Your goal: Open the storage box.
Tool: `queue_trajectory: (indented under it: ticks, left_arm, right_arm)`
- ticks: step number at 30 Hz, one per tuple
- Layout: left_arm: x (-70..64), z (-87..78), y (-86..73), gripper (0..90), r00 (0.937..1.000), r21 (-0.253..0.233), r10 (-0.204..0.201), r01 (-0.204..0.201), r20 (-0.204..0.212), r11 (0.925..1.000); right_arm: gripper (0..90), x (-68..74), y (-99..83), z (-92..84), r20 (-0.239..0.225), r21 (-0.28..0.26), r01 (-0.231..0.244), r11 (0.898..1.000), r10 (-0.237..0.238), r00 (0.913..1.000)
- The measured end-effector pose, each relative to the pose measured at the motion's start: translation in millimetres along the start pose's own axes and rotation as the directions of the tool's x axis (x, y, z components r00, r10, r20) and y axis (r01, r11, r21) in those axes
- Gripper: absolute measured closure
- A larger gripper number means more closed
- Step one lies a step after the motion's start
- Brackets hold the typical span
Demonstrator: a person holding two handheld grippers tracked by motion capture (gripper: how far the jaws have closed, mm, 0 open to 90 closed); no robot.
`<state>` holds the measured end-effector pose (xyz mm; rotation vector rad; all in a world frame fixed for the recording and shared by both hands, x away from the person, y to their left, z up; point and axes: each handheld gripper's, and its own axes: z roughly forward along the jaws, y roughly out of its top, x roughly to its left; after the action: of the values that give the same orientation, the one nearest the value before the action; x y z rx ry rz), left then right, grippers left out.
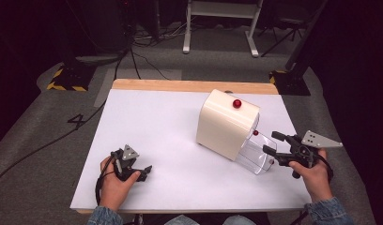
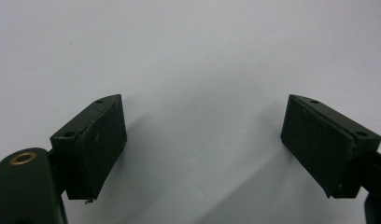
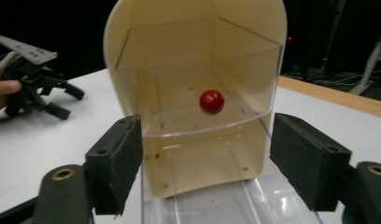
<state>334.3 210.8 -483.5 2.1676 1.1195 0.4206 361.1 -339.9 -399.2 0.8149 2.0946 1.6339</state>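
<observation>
With its fingers apart and nothing between them, the right gripper could knock the clear drawer back in or skew the cream box, right of centre on the white bench, while the left gripper rests open, lower left.

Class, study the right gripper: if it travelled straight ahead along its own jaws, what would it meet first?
Most likely the clear drawer pulled out of the cream box. The right gripper points at it with jaws open, the drawer's red knob nearly centred between them. The exact gap is hard to judge.
</observation>
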Motion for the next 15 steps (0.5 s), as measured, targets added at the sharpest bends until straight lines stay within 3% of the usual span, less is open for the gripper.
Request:
queue_trajectory:
  ticks: [2,5,12,15]
  left_arm:
    - [0.0,0.0,0.0,14.4,1.0000,0.000,-0.001,0.001,0.000,1.0000]
    - [0.1,0.0,0.0,14.4,1.0000,0.000,0.000,0.000,0.000,1.0000]
    - [-0.4,0.1,-0.2,14.4,1.0000,-0.002,-0.006,0.006,0.000,1.0000]
    - [0.0,0.0,-0.1,14.4,1.0000,-0.001,0.000,0.000,-0.002,1.0000]
  right_arm:
    - [37.0,1.1,3.3,4.2,0.019,-0.010,0.032,0.999,-0.031,0.9993]
    - [53.6,-0.8,8.2,10.5,-0.021,-0.023,0.050,0.999,-0.050,0.9985]
    - [63.5,-7.9,7.0,25.5,-0.044,-0.008,0.066,0.998,-0.066,0.9968]
    - [63.7,-9.4,6.0,28.5,-0.045,-0.002,0.064,0.998,-0.064,0.9969]
